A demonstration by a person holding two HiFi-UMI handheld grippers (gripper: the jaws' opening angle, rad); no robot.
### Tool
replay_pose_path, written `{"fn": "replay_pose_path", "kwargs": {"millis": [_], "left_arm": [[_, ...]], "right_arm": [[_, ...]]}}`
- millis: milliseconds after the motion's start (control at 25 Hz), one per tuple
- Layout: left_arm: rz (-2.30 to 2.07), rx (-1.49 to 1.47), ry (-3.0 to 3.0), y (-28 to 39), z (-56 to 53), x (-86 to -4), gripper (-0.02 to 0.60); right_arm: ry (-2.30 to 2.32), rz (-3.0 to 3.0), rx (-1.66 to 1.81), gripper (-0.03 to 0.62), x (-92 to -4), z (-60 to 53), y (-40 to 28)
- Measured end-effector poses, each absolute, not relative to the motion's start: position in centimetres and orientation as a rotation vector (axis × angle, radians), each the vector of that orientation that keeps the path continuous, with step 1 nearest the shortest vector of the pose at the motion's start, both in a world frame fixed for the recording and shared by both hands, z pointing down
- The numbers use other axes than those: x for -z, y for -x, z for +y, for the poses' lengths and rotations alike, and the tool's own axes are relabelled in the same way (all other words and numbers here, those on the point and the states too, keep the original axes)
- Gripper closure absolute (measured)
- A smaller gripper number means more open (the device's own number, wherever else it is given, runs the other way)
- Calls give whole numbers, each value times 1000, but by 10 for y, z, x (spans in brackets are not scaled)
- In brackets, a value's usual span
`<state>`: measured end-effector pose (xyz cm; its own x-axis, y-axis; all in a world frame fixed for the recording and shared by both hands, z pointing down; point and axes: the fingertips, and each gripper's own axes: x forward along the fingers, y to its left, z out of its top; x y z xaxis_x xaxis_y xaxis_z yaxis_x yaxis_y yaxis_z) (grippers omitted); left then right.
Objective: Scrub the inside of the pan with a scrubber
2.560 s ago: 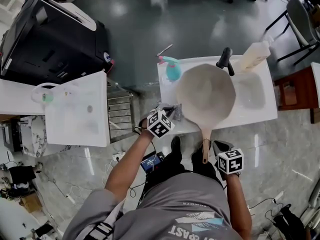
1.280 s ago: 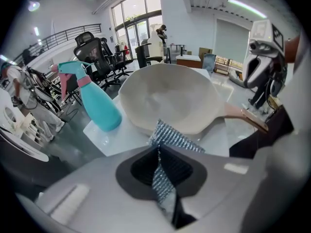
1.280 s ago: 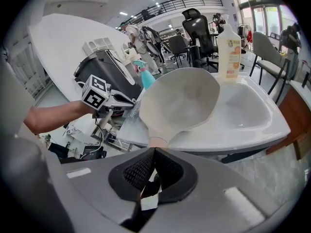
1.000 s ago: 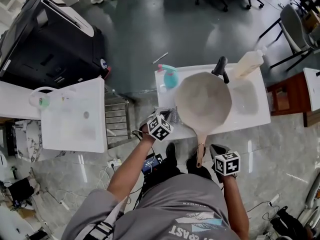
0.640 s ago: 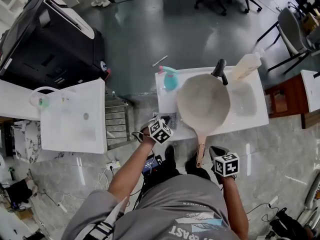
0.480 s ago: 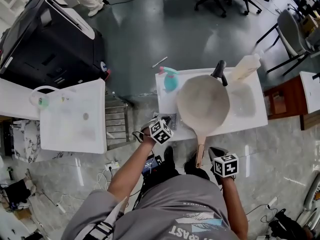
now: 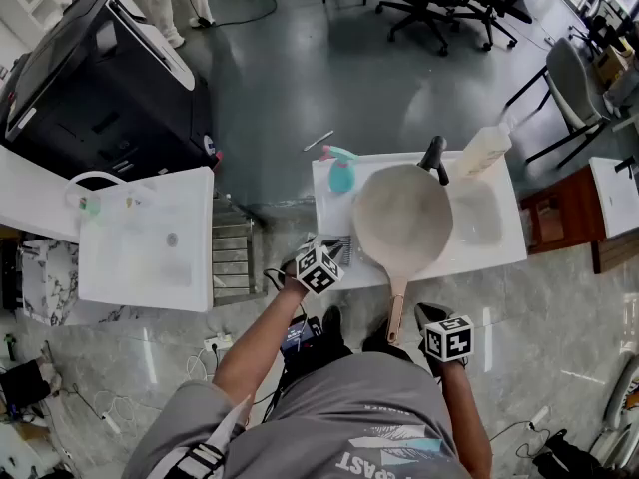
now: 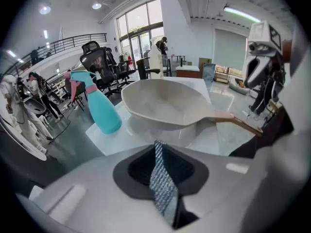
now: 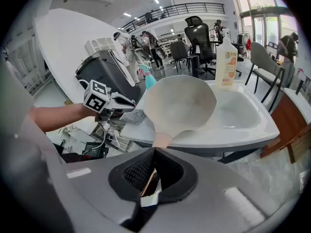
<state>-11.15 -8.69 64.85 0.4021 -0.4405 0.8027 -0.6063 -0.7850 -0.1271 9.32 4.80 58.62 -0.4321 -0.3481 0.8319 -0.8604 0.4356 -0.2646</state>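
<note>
L gripper (image 8: 157,145) fingers (image 8: 137,172) have just been easing apart w/ steel scrubber (image 7: 339,247) between them on worktop (image 7: 329,213); R gripper (image 9: 154,153) fingers pinch pan handle (image 7: 396,303).

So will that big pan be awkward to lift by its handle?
Probably stiff: the pan looks rigid and keeps its round shape. Likely front-heavy, since the right gripper clamps only the end of its long handle, so the wide pan may droop or twist. The smooth handle could slip.
</note>
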Motion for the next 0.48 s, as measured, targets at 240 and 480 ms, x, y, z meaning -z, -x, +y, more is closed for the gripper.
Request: {"fn": "replay_pose_path", "kwargs": {"millis": [240, 480], "left_arm": [[-972, -1221, -2506, 117, -84, -615, 534], [-1084, -1061, -2506, 137, -86, -571, 535]], "right_arm": [[-1027, -1995, -916, 592, -581, 54, -92], [-1049, -2021, -907, 592, -570, 51, -93]]}}
